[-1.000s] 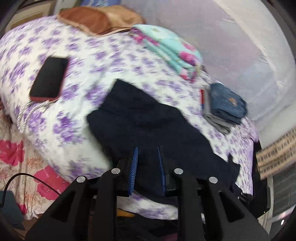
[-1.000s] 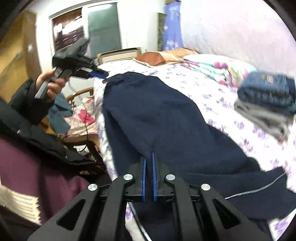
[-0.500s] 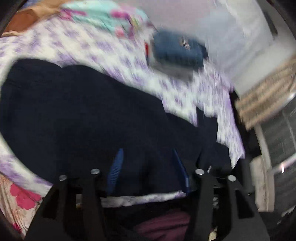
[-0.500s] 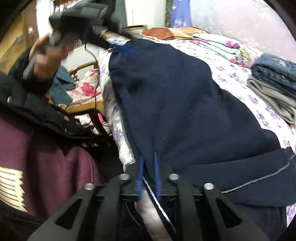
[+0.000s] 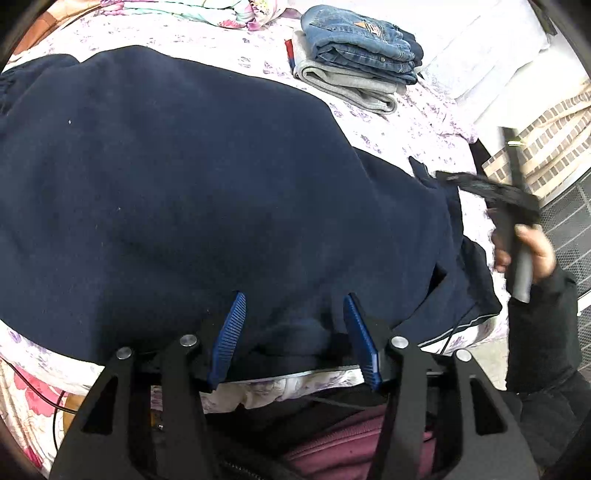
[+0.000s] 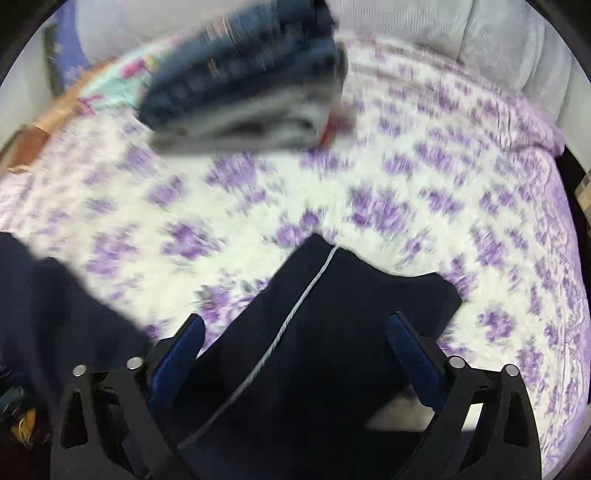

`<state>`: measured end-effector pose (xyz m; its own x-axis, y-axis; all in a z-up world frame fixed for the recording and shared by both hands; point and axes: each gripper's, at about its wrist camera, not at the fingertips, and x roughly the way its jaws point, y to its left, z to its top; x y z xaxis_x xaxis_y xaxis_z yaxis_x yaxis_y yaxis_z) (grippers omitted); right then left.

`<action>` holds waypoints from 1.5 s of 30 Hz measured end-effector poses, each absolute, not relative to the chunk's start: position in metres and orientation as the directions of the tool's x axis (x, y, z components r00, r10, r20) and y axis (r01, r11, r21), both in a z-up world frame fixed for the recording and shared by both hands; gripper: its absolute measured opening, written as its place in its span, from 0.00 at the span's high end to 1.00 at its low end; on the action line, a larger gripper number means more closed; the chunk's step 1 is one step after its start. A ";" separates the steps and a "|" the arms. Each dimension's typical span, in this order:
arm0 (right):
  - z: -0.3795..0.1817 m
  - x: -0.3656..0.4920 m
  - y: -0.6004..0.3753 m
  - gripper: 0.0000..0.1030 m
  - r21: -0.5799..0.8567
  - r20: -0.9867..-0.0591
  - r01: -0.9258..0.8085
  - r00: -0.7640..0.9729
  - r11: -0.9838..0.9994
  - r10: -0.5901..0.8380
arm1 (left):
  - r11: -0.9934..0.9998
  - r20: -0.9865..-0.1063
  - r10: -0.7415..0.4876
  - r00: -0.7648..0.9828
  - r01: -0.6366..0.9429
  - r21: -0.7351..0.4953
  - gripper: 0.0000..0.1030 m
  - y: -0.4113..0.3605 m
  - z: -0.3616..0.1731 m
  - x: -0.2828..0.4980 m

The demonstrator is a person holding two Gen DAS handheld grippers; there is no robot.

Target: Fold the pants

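Dark navy pants (image 5: 184,184) lie spread across the flowered bed. My left gripper (image 5: 294,317) stands open at their near edge, which bunches loosely between the blue pads (image 5: 229,332) without being pinched. My right gripper (image 6: 295,319) hangs over the leg end of the pants (image 6: 332,314), where a thin grey stripe (image 6: 295,314) runs. Its jaws are opening wide and the cloth lies flat beneath them, not gripped. In the left wrist view the right gripper (image 5: 498,199) shows at the far right, held by a hand (image 5: 532,254) in a black sleeve.
A folded stack of blue jeans on grey pants (image 5: 354,55) sits on the purple-flowered sheet (image 5: 406,122) beyond the navy pants, blurred in the right wrist view (image 6: 243,85). Folded turquoise floral cloth (image 5: 192,11) lies at the far edge. A brick-patterned surface (image 5: 546,147) stands right of the bed.
Both grippers were shut on the pants' near edge and have let go and opened. The left view swung right across the pants; the right gripper swung to the leg end.
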<state>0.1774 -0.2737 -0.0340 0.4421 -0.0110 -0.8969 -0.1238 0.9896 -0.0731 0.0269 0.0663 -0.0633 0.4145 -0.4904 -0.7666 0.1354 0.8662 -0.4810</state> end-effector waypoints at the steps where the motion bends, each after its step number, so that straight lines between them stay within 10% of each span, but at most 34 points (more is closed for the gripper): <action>1: -0.051 0.183 -0.270 0.59 -0.080 -0.918 -0.139 0.395 0.987 -0.018 | 0.861 -0.762 -0.498 0.413 0.135 -0.490 0.48 0.069 -0.063 0.027; 4: -0.050 0.171 -0.272 0.85 -0.071 -0.891 -0.165 0.453 0.984 0.012 | 0.849 -0.751 -0.518 0.409 0.136 -0.511 0.48 0.072 -0.063 0.025; 14: 0.042 0.030 -0.364 0.90 0.240 -0.593 -0.080 0.777 0.968 0.211 | 0.841 -0.739 -0.532 0.413 0.155 -0.519 0.43 0.069 -0.063 0.023; 23: -0.072 -0.048 -0.421 0.90 0.392 -0.631 0.064 0.744 0.918 0.218 | 0.860 -0.762 -0.502 0.409 0.148 -0.488 0.42 0.061 -0.061 0.028; 30: -0.066 -0.053 -0.427 0.86 0.444 -0.589 0.019 0.759 0.896 0.276 | 0.863 -0.765 -0.495 0.412 0.134 -0.487 0.42 0.060 -0.061 0.028; 36: -0.056 -0.055 -0.436 0.48 0.562 -0.536 0.013 0.767 0.827 0.352 | 0.864 -0.767 -0.493 0.411 0.131 -0.486 0.42 0.061 -0.061 0.027; 39: -0.056 -0.046 -0.453 0.45 0.624 -0.538 0.101 0.774 0.775 0.333 | 0.863 -0.765 -0.496 0.410 0.132 -0.488 0.42 0.062 -0.061 0.027; 42: -0.064 -0.035 -0.462 0.88 0.654 -0.564 0.143 0.747 0.743 0.353 | 0.860 -0.763 -0.500 0.410 0.135 -0.491 0.42 0.063 -0.061 0.026; 45: -0.041 -0.047 -0.456 0.89 0.658 -0.489 0.055 0.789 0.751 0.371 | 0.857 -0.761 -0.505 0.408 0.134 -0.497 0.42 0.064 -0.060 0.025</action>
